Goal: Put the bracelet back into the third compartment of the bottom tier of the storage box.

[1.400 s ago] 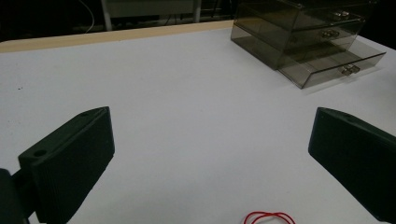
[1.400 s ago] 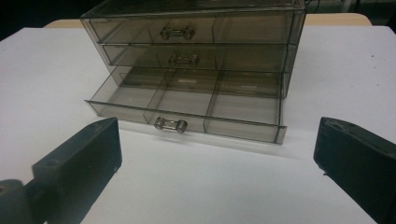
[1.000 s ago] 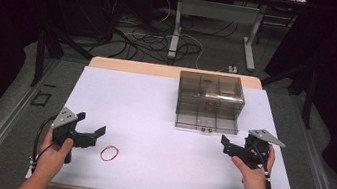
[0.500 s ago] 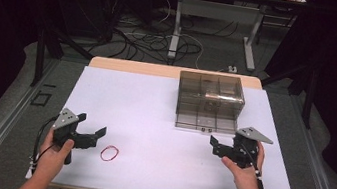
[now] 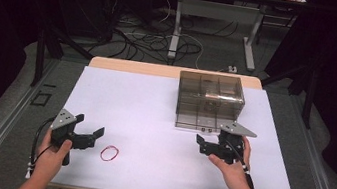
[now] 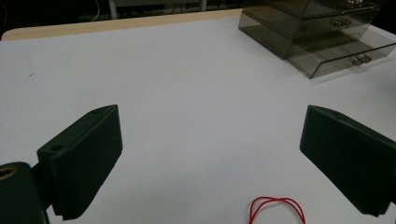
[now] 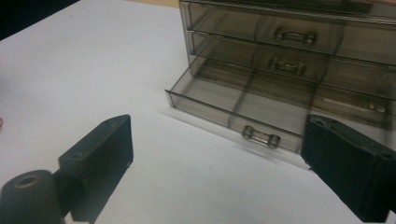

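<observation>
A red rubber band (image 5: 109,153) lies on the white table (image 5: 143,116) near the front left; it also shows low between the jaws in the left gripper view (image 6: 276,208). My left gripper (image 5: 96,133) is open just left of the band, with nothing in it. A smoky clear drawer box (image 5: 210,100) stands at the back right, its bottom drawer (image 7: 233,110) pulled out and its handle (image 7: 260,136) facing me. My right gripper (image 5: 199,143) is open, empty, just in front of that drawer.
The table's wooden far edge (image 5: 135,67) runs behind the white top. Beyond it the floor holds cables (image 5: 164,38) and another desk's legs (image 5: 177,25). Open white surface lies between the two grippers.
My right gripper has moved left and slightly forward, from the table's right edge to in front of the open drawer. The left gripper and the band have stayed put.
</observation>
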### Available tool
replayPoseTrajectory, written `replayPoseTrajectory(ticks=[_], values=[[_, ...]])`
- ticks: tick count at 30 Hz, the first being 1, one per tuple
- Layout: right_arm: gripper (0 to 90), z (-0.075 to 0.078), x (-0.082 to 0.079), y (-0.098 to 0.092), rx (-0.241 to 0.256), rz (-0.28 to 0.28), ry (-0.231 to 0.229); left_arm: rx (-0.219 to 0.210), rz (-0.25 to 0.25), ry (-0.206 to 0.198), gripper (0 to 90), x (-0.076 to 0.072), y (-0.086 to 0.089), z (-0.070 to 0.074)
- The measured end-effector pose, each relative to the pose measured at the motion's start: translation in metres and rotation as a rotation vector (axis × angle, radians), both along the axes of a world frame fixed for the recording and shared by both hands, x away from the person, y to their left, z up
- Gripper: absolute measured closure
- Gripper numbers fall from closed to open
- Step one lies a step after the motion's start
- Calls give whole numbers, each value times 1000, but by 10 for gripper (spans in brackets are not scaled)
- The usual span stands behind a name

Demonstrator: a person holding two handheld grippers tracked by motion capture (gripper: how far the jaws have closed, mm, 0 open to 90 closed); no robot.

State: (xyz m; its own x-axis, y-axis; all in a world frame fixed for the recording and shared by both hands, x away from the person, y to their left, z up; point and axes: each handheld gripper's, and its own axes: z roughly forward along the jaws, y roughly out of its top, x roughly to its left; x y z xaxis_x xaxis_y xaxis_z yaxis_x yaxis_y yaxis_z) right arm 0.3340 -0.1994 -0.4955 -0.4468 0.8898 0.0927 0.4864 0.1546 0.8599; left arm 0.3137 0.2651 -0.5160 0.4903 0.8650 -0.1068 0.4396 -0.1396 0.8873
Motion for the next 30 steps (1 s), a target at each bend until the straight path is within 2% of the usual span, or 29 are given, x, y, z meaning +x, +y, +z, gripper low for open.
replayPoseTrajectory(ticks=[5,20,23,27,30], values=[[148,4,4,17,0,56,11,2,4,1,61,-1,1,0],[192,13,10,77,-44,231,12,5,4,-2,61,-1,1,0],[229,14,9,87,-51,263,31,5,3,-2,61,-1,1,0],[264,15,9,99,-55,298,53,5,1,-2,61,-1,2,0],[273,15,9,106,-51,309,46,6,-1,1,63,-2,2,0]])
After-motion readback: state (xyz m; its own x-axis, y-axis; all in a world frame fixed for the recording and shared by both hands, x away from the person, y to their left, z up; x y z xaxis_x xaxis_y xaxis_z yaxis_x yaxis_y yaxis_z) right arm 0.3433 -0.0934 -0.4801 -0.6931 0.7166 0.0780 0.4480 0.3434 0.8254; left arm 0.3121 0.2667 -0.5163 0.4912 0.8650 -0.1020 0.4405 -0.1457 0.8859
